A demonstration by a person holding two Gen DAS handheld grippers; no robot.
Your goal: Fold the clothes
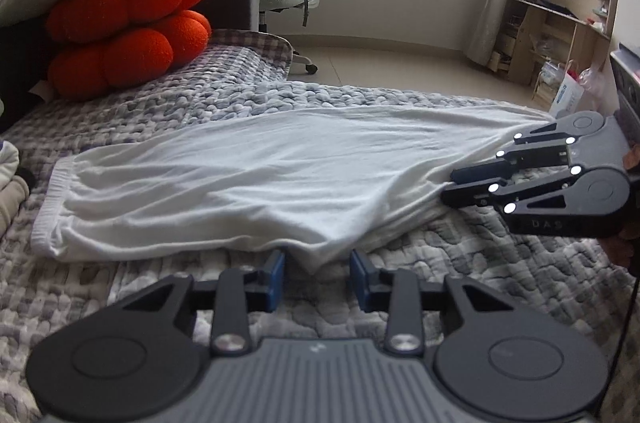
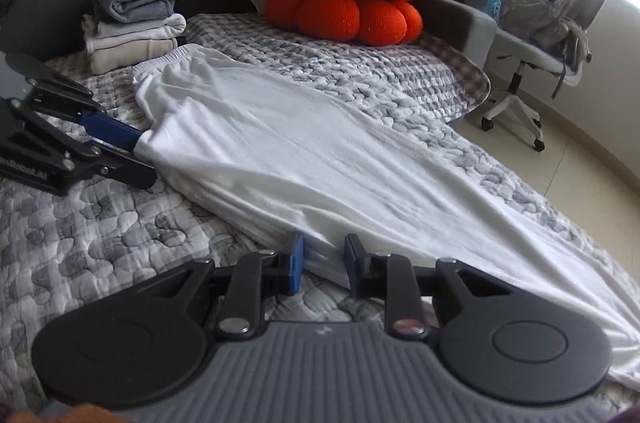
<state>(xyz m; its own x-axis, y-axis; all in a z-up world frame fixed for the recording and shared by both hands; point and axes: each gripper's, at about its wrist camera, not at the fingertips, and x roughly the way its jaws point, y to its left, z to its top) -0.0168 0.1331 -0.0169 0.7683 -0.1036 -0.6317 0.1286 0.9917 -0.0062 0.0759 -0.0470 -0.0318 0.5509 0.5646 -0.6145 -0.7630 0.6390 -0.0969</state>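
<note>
White trousers (image 1: 248, 175) lie stretched across the quilted bed (image 1: 460, 271).
Left tool (image 1: 317, 273) and right tool (image 2: 323, 260) each pinch the fabric's near edge, pads clamped on cloth.

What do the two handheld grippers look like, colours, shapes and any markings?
Both match. The left gripper and the right gripper have black linkage arms with silver pivot pins, blue finger pads, round black discs either side and a ribbed grey body. Faint pale lettering marks the side. A thin black cable trails from the right one.
</note>
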